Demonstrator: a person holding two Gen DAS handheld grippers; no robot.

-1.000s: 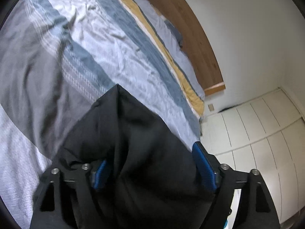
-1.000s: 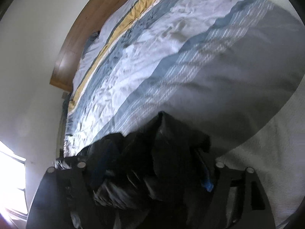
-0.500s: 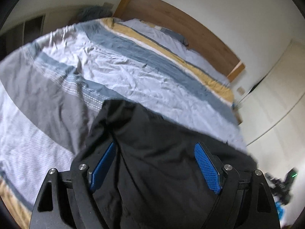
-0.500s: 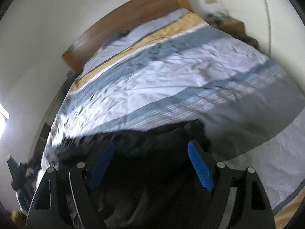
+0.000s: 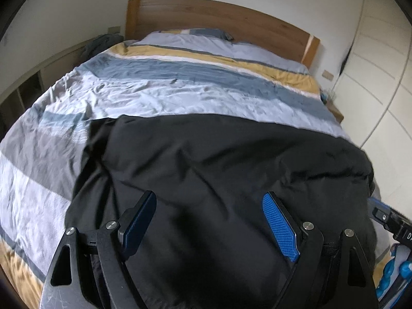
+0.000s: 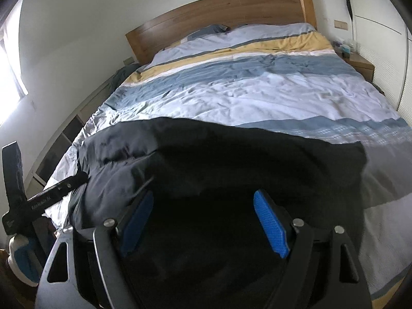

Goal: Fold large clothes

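While black garment (image 5: pixel 219 159) lies spread, grippers gape.

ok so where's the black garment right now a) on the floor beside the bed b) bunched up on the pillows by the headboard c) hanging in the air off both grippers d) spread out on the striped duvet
d: the black garment lies spread across the near part of the striped duvet, and both the left gripper and the right gripper have their jaws wide apart above it.
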